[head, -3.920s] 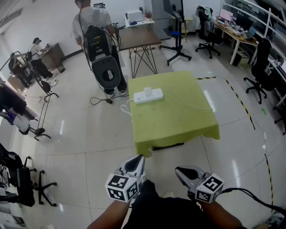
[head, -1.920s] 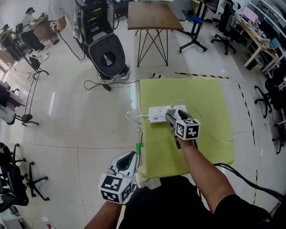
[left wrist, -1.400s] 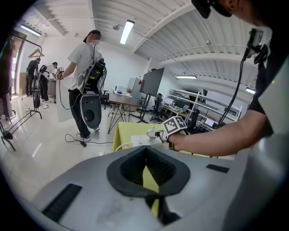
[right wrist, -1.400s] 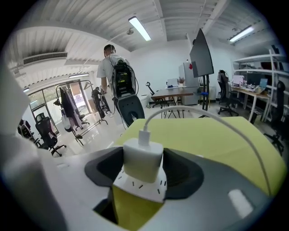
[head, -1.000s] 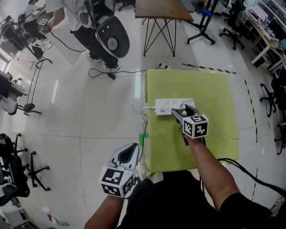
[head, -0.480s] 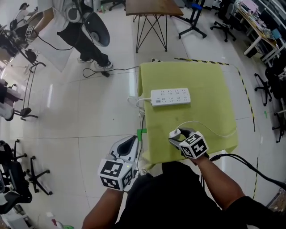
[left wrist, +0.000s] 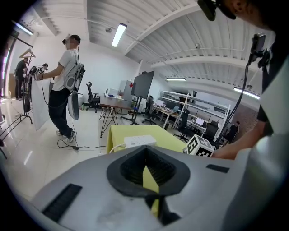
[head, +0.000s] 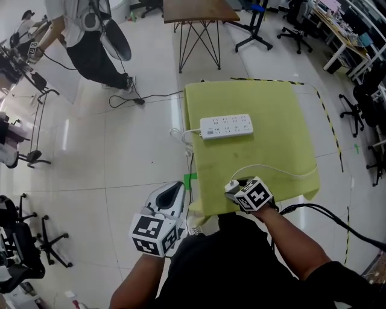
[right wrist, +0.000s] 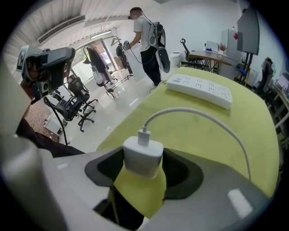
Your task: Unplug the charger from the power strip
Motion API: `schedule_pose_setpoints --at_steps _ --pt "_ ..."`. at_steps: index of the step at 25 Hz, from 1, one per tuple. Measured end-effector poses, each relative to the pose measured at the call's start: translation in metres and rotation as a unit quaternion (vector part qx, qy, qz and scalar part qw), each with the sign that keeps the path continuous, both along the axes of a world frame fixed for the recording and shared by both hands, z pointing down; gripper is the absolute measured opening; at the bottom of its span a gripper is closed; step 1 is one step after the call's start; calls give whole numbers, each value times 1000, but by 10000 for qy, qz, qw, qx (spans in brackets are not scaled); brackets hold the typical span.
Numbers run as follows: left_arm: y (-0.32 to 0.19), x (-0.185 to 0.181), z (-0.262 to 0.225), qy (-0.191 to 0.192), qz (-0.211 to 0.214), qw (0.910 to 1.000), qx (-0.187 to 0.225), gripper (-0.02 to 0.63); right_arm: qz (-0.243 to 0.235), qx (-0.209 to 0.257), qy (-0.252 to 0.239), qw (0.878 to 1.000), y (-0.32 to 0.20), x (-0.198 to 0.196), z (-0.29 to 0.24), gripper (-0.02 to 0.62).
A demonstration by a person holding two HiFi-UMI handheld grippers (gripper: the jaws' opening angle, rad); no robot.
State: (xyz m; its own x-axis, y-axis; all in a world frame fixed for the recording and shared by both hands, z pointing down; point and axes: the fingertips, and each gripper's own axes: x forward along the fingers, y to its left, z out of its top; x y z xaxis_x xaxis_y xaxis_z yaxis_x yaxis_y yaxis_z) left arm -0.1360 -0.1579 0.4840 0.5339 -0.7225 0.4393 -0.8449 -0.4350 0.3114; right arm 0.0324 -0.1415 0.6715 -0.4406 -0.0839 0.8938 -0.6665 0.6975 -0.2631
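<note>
A white power strip (head: 226, 127) lies across the far half of the yellow-covered table (head: 271, 102), with no plug in its sockets. My right gripper (head: 236, 187) hangs over the table's near edge, shut on the white charger (right wrist: 142, 156). The charger's white cable (right wrist: 203, 115) loops away over the cloth toward the right. In the right gripper view the strip (right wrist: 201, 89) lies well beyond the jaws. My left gripper (head: 175, 194) is off the table's near-left corner, shut and holding nothing. Its own view shows the strip (left wrist: 140, 141) far ahead.
The strip's own cord (head: 184, 136) drops off the table's left edge to the floor. A person (head: 90, 36) with gear stands at the far left, and a brown table (head: 196, 9) stands behind. Office chairs (head: 362, 96) sit to the right; striped floor tape (head: 329, 121) borders the table.
My right gripper has drawn the charger off the strip and carried it back and down to the table's near edge, trailing the cable. The left gripper has hardly moved.
</note>
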Motion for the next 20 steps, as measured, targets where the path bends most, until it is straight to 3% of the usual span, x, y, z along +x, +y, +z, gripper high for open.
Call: schedule_pose_setpoints --at_steps 15,20 --pt "21 -24 -14 -60 -223 9997 109 6 575 95 -310 9978 -22 -13 16 273" --pt "28 -29 -23 -53 -216 9996 183 6 689 366 -309 9965 -29 -9 8 278"
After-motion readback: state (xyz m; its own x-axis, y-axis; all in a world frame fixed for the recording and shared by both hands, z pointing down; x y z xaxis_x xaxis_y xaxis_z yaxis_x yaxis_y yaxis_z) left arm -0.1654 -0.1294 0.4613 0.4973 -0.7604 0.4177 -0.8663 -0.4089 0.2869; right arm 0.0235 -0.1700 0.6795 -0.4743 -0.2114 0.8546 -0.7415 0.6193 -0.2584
